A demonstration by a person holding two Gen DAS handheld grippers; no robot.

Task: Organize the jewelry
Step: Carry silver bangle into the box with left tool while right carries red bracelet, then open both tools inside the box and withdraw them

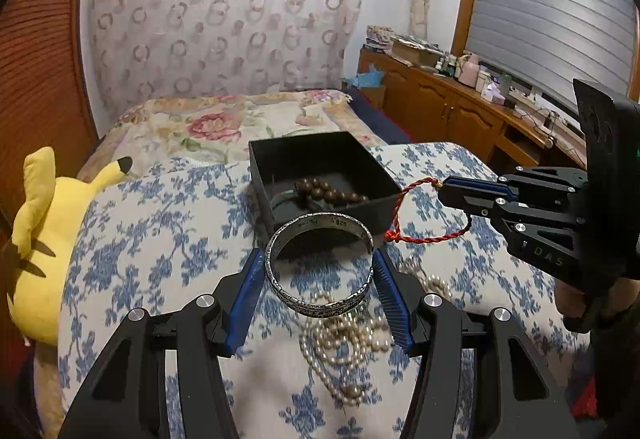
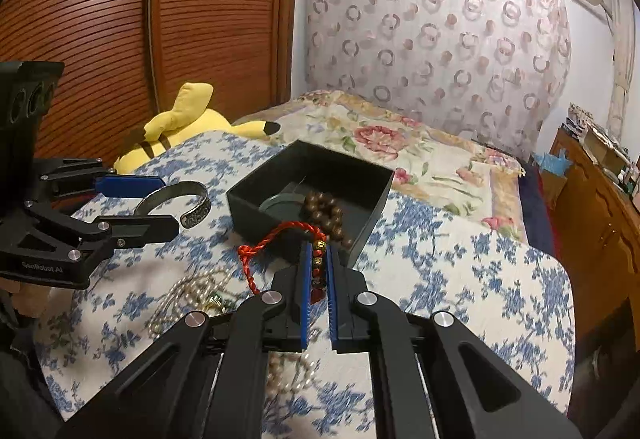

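A bed [image 1: 224, 127] spread with a floral quilt is seen at the back, and over its near end a white quilted cover printed with blue flowers [image 1: 160, 239] is laid. A yellow plush toy with black-tipped ears [image 1: 44, 239] is propped at the cover's left edge in the left wrist view. An open square black box [image 1: 320, 175] is set on the cover; inside it a strand of dark brown wooden beads [image 1: 328, 193] is piled beside a dark round bangle [image 2: 280, 204].

The left gripper [image 1: 320, 271] is held just in front of the box, closed on a wide engraved silver cuff bracelet [image 1: 320, 271] — the blue pads [image 1: 248, 291] are pressed against its two sides, and the cuff is carried clear of the cover, its open gap turned towards the right pad. The right gripper [image 2: 319, 271] is seen nearly closed, clamped on a red braided cord bracelet with small gold and dark beads [image 2: 280, 235]; the beaded stretch is pinched between the pads, while the cord's loop and knot hang out to the left, beside the box's near corner.

A tangled strand of cream pearls [image 1: 344, 343] is left lying on the cover beneath both grippers — untouched by either.
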